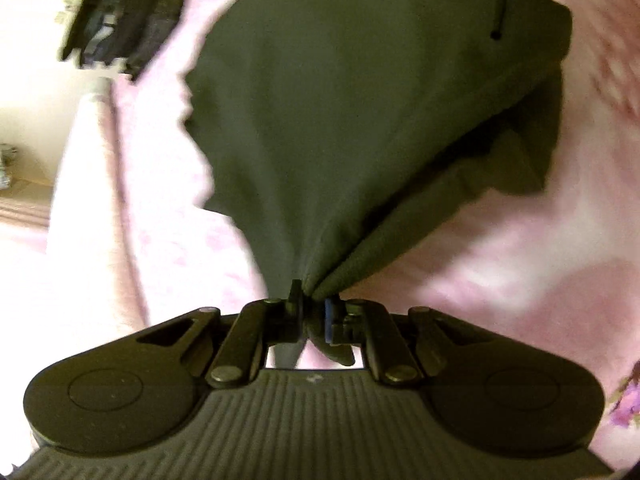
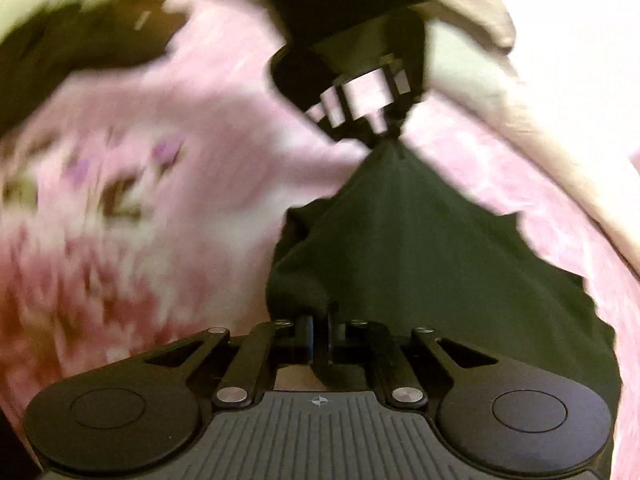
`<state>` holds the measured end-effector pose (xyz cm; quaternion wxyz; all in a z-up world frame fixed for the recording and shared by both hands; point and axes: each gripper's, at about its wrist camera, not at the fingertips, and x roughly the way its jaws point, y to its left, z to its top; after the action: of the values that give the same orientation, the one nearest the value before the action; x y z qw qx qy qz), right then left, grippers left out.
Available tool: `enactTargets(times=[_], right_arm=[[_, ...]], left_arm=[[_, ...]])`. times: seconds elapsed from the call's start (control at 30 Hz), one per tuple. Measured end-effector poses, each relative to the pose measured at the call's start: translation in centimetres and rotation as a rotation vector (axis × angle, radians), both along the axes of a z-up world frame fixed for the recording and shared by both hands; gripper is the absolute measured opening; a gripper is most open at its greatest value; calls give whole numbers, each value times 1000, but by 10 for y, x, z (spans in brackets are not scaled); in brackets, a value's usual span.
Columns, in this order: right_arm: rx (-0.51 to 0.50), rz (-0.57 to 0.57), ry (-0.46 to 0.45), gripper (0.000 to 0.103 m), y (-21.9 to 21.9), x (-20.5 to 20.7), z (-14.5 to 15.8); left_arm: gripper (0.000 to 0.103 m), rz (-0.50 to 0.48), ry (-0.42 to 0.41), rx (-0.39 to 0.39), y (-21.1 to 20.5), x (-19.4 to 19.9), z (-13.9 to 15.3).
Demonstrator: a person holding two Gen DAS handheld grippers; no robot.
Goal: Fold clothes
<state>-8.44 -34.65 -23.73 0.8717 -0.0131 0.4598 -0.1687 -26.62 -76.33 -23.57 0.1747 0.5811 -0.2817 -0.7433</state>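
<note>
Left claw [image 1: 310,312] is clamped tight on a bunched corner of the dark green garment [image 1: 340,128]; the cloth fans out from its tips, lifted and stretched. Right claw [image 2: 319,334] is likewise pinched closed on another corner of the same cloth, which runs taut across to the left claw at the far end. Garment hangs between the two over a pink floral bedsheet [image 2: 160,128]. Heavy motion blur. Dark folded pile [image 1: 120,16] lies apart at the sheet's edge.
</note>
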Motion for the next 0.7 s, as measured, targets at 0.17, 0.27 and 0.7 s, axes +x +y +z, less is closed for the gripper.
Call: enactTargets(times=[0.17, 0.27, 0.7], right_arm=[[299, -406, -294, 4, -67, -61, 72], [372, -594, -423, 4, -110, -113, 99], [485, -949, -506, 4, -252, -285, 50]], left_arm=[[8, -30, 39, -33, -35, -44, 73], [8, -65, 35, -37, -60, -84, 103], [8, -228, -72, 142, -174, -293, 54]])
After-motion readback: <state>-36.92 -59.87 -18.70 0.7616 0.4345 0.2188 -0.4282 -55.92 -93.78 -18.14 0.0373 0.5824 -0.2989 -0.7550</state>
